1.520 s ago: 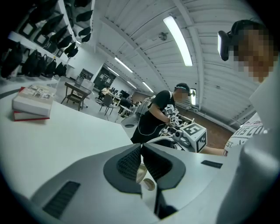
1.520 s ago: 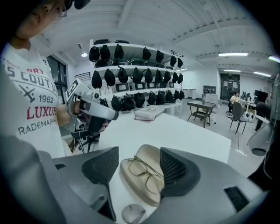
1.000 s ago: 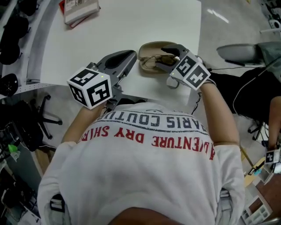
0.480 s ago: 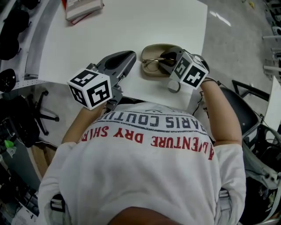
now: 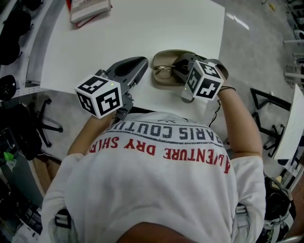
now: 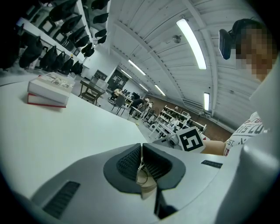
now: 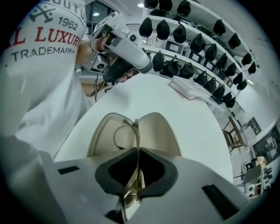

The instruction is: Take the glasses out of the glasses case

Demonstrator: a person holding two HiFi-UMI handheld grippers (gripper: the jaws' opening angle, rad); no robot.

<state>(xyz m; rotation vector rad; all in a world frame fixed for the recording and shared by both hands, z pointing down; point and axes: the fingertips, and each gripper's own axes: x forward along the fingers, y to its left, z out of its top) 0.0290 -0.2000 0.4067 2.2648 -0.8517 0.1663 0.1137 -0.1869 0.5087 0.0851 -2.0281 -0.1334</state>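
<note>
An open beige glasses case [image 5: 161,56] lies on the white table [image 5: 118,33] near its front edge. Thin metal-rimmed glasses [image 5: 164,72] rest inside it. My right gripper [image 5: 179,66] points steeply down into the case and is shut on the glasses [image 7: 132,129]; the frame runs straight between its pads [image 7: 151,168], over the case [image 7: 159,131]. My left gripper [image 5: 142,60] lies low just left of the case, apart from it, jaws shut [image 6: 141,148]. A sliver of beige and a metal ring show in the gap behind its pads.
A red-and-white book [image 5: 88,9] lies at the table's far left, also in the left gripper view [image 6: 48,89]. The table's right edge drops to the floor beside the case. An office chair base [image 5: 45,128] stands to the left, below the table. Shelves of dark helmets [image 7: 197,43] line the far wall.
The right gripper has rolled over the case and its jaws have come together on the glasses. The left gripper has stayed where it was.
</note>
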